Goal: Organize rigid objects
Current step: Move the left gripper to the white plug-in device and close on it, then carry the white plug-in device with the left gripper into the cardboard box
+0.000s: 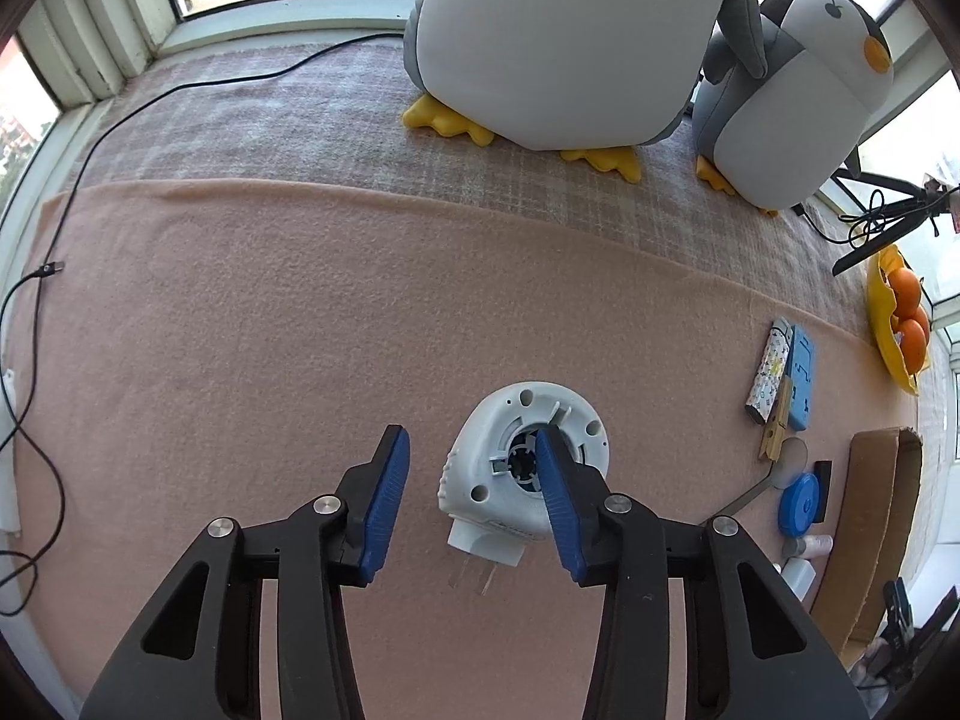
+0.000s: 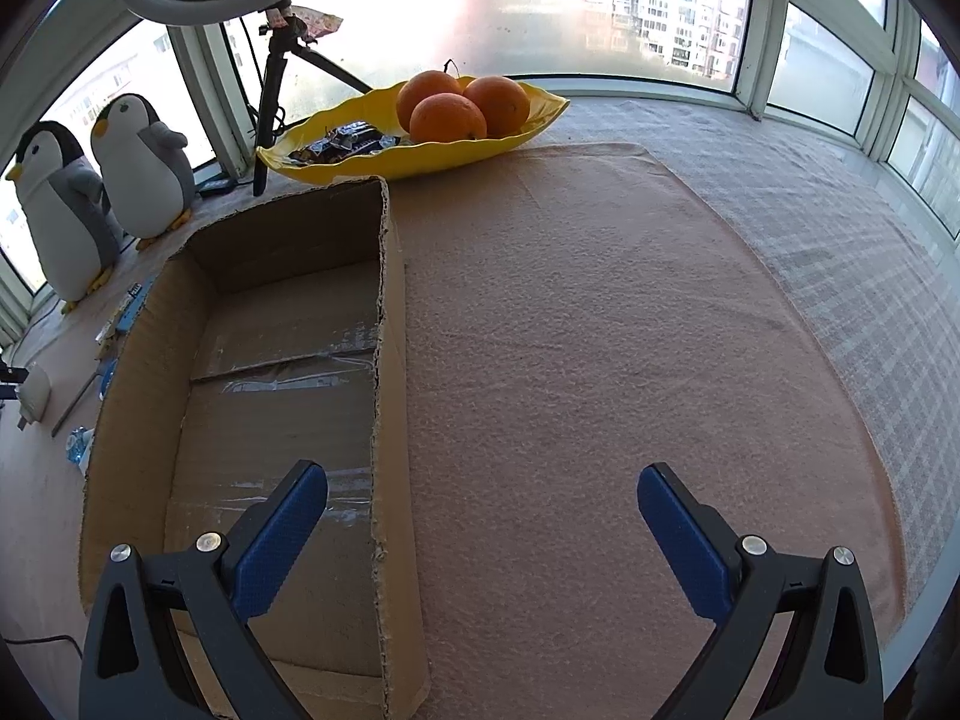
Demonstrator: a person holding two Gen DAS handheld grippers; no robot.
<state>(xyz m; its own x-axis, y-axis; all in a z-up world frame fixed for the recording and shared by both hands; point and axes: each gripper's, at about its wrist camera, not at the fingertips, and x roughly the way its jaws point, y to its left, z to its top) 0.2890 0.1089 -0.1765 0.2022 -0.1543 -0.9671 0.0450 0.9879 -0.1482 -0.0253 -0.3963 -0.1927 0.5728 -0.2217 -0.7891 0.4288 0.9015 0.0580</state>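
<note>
the white plug-in device [image 1: 516,468] lies on the pink blanket [image 1: 240,330], directly under the left gripper [image 1: 474,450]. its round, ringed face points up and its two flat metal prongs stick out from the square base toward the camera, so its long axis runs from the prongs away toward the two plush penguins [image 1: 570,42]. it sits off-centre between the jaws: the right-side pad is over the dark central hole of the round face, while the left-side pad stands clear of the body with a strip of blanket showing between. the jaws are partly spread and not pinching it; whether the right-side pad touches the plastic i cannot tell. a clean grip probably needs the gripper shifted to the right in this view.

the right gripper [image 2: 480,516] hangs with its jaws spread wide and nothing between them, over the near edge of the empty cardboard box [image 2: 384,360]. the left hand is plainly the nearer to the device.

right of the device lie small items: a patterned bar, a blue case, a wooden clothespin [image 1: 777,420] and a blue round tape measure [image 1: 801,504]. a yellow dish [image 2: 444,159] holds three oranges and wrapped snacks. faint raised marks show on the device and print on the wrappers, but none can be read.
</note>
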